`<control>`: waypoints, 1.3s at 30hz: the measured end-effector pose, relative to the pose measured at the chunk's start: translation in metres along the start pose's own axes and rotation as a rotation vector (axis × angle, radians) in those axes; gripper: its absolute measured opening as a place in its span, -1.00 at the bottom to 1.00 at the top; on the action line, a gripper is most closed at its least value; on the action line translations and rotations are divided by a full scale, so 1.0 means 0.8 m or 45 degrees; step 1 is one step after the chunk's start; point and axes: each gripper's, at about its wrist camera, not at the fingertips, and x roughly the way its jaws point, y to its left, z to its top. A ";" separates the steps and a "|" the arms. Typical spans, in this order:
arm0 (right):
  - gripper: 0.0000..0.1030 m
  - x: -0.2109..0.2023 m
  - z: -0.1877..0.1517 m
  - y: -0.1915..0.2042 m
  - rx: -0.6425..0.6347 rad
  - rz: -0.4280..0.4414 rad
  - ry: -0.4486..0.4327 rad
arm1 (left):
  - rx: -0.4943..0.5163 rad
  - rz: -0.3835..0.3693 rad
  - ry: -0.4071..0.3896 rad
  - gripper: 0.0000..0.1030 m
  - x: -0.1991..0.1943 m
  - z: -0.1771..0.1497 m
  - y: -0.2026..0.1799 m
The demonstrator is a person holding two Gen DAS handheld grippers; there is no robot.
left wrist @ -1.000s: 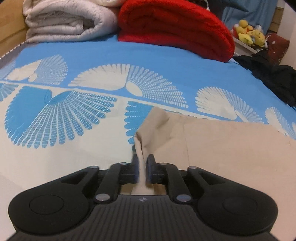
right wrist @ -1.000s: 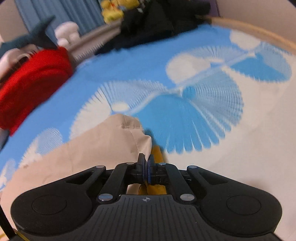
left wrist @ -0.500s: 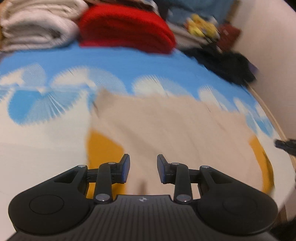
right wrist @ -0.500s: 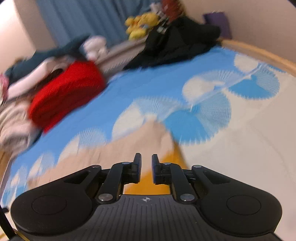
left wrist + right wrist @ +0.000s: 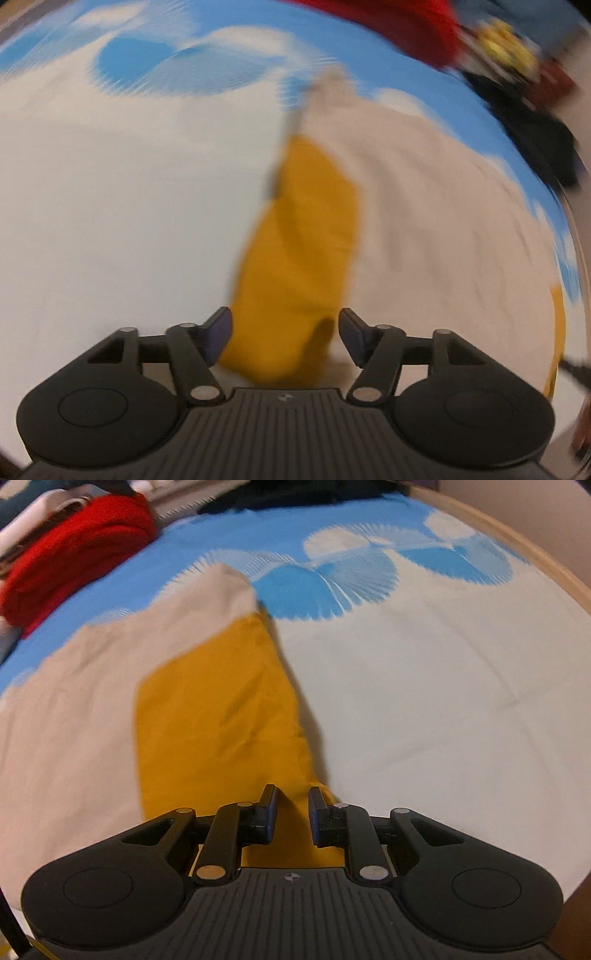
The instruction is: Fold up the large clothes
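Mustard-yellow and beige, the garment (image 5: 207,709) lay flat on the bed (image 5: 424,709) at frame centre, while the left tool (image 5: 284,334) and right tool (image 5: 291,812) hovered over it, both opening and gripping nothing.

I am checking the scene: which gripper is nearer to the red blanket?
Cannot tell. Left gripper sees the red blanket far ahead to the right; right gripper sees it far left. Both hang opening over the yellow cloth.

No text, label, brand or number can be read in either wrist view. The only mark is a small round emblem at 6 o'clock on each gripper's ribbed black body, too small to make out.
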 end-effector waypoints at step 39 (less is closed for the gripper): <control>-0.33 -0.011 0.003 0.099 -0.160 0.012 -0.091 | -0.255 -0.213 -0.127 0.47 -0.052 0.018 0.109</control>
